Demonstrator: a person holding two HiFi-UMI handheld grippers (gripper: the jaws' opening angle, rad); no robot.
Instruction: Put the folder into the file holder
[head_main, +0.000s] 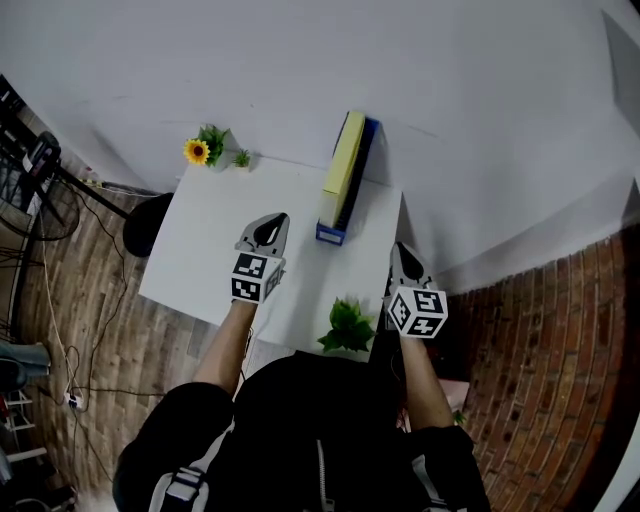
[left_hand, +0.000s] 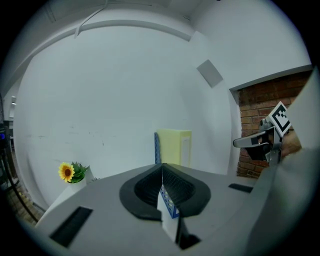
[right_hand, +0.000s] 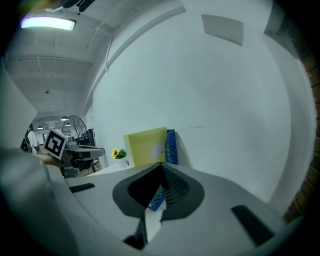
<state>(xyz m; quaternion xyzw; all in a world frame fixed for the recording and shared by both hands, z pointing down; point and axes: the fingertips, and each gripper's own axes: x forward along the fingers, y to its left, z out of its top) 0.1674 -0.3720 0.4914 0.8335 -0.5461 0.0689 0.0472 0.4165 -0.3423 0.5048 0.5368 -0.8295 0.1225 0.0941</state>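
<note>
Yellow and flat, the tall folder (head_main: 345, 165) stands upright in the blue lattice file holder (head_main: 333, 233) at the far edge of the white square surface (head_main: 210, 230), close by the wall. To my eye the job looks done. The left gripper (head_main: 275, 222) hangs over the surface just left of the holder, its fingers pressed together on nothing. The right gripper (head_main: 402, 252) hovers at the surface's right edge, fingers likewise together and empty. The folder rises well above the low holder, so a careless swing of either gripper could tip the pair. A sleeve could also brush the small green leafy plant (head_main: 347, 325) at the near edge, between the arms.
</note>
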